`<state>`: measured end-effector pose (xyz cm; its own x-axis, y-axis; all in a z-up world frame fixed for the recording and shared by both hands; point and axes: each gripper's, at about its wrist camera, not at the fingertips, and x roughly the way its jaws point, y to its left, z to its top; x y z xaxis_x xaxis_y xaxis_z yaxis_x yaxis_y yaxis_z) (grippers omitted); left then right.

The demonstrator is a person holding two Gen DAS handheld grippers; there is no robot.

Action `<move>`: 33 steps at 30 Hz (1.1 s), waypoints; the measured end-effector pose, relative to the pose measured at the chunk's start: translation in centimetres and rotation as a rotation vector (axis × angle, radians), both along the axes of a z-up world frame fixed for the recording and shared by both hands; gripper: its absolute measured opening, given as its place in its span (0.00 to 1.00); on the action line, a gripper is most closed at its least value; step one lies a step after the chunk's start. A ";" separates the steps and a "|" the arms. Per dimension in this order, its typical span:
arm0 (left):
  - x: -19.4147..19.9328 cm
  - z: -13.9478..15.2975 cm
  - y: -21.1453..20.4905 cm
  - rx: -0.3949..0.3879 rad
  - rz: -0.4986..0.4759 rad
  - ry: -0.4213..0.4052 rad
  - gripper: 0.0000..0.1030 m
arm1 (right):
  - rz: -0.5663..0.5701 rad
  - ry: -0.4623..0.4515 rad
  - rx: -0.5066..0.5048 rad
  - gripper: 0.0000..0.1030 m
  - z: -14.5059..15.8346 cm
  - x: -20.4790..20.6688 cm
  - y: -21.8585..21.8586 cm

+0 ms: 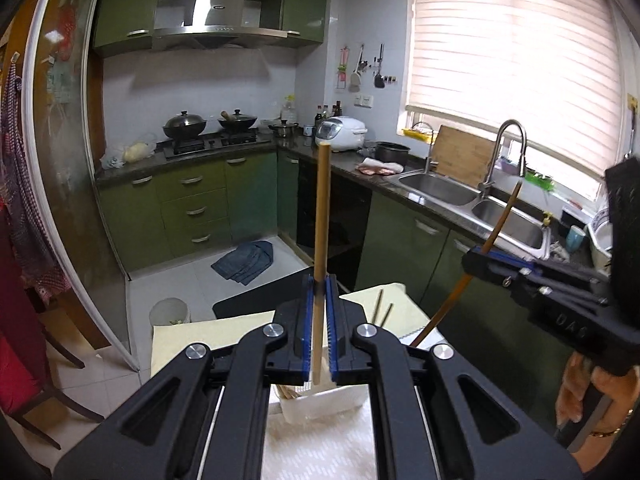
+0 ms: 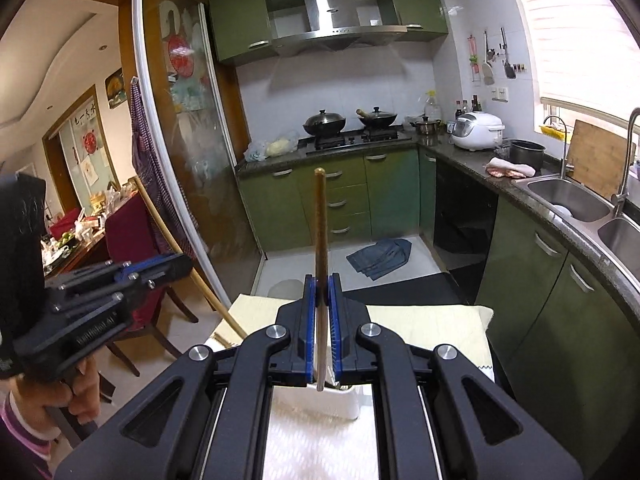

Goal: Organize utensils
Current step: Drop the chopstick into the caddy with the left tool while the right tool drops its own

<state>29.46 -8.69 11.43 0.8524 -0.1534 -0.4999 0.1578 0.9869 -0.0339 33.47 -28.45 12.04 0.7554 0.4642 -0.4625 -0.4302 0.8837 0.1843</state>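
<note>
My left gripper (image 1: 319, 284) is shut on a light wooden chopstick (image 1: 322, 208) that stands upright above a white utensil holder (image 1: 324, 402). My right gripper (image 2: 322, 284) is shut on a darker brown chopstick (image 2: 321, 224), also upright over the white holder (image 2: 320, 404). Each gripper shows in the other's view: the right one (image 1: 476, 256) with its chopstick (image 1: 502, 216), the left one (image 2: 180, 266) with its chopstick (image 2: 168, 232). Two more chopsticks (image 1: 382, 312) lie on the yellow cloth (image 1: 200, 336). Other utensils show inside the holder.
The holder stands on a white towel (image 1: 320, 448) on a small table covered by the yellow cloth (image 2: 432, 328). A kitchen counter with a double sink (image 1: 472, 200) runs along the right. A stove with pots (image 1: 212, 128) is at the back. A chair (image 2: 132, 240) stands at left.
</note>
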 end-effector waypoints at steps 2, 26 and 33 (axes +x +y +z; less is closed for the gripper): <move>0.7 -1.1 0.1 0.005 0.008 0.022 0.06 | -0.005 0.005 0.003 0.07 -0.3 0.7 0.2; -3.0 -8.7 0.3 0.024 0.036 0.008 0.65 | -0.030 0.094 -0.043 0.07 -9.5 6.0 2.8; -7.9 -10.7 0.1 0.074 0.063 -0.053 0.69 | -0.021 0.134 -0.077 0.07 -12.9 6.5 3.7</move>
<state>21.56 -8.60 0.71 0.8848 -0.0633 -0.4617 0.0951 0.9944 0.0459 40.02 -24.78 -0.88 0.6939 0.4080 -0.5934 -0.3873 0.9061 0.1701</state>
